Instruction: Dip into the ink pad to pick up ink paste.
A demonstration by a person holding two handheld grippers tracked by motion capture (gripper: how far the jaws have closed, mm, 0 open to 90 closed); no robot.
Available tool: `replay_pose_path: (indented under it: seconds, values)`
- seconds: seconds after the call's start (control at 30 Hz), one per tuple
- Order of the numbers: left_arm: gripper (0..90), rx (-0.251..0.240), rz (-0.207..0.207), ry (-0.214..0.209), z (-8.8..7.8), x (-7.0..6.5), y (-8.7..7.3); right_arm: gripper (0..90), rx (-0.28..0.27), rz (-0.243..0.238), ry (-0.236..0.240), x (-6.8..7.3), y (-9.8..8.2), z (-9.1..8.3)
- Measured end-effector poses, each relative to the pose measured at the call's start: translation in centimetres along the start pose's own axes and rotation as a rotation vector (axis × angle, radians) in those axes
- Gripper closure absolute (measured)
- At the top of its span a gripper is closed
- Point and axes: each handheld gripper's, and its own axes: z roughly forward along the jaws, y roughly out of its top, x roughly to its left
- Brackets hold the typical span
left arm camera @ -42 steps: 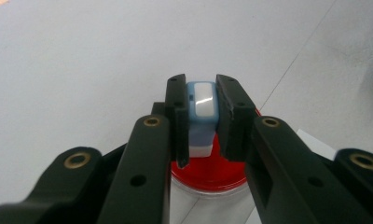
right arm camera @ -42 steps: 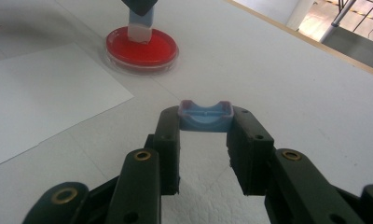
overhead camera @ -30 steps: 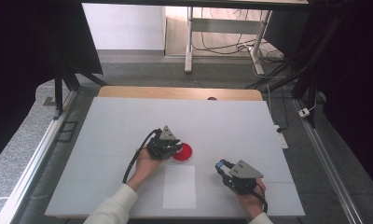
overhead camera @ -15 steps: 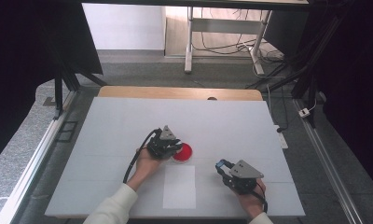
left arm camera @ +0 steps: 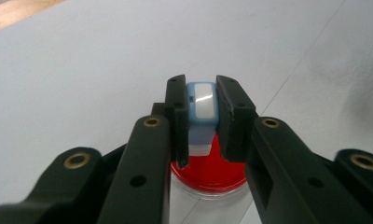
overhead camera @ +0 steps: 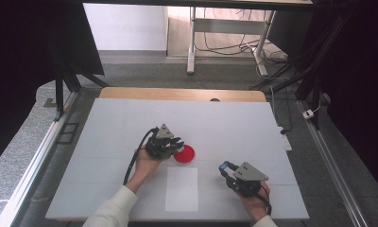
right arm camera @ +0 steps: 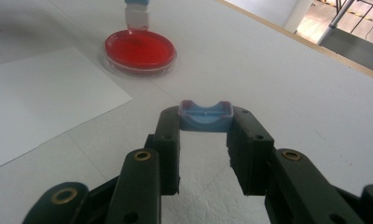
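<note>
Your left gripper [left arm camera: 199,116] holds a little blue and white stamp [left arm camera: 202,105] just above the red dish [left arm camera: 208,175]. Your right gripper [right arm camera: 206,122] pinches the blue cap [right arm camera: 206,115], well apart from that dish. Dipping seems left; 1 white paper [overhead camera: 181,188] waits nearby.

Daylight from the far room is lighting the white bench [overhead camera: 234,123] evenly, while dark frames are dimming both sides of the high view. In the left gripper view, glare is shining off the blue block [left arm camera: 202,105]. Nearby black metal is blurring in both gripper views.
</note>
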Motion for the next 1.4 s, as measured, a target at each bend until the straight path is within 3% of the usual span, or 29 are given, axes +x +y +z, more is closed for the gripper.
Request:
replay_pose_path:
  seconds: [0.27,0.7,1.4]
  values:
    - [75.6,-0.033,-0.017,-0.04,-1.3,0.1,0.6,65.1,-0.003,0.001,0.004,0.1,0.0,0.1]
    - [75.5,-0.048,-0.022,-0.094,-2.7,0.2,1.2,65.2,0.001,0.0,0.004,0.0,0.0,0.0]
    - [75.4,-0.089,0.001,-0.138,-6.0,-1.0,1.6,65.2,0.001,-0.004,0.003,0.0,0.0,0.0]
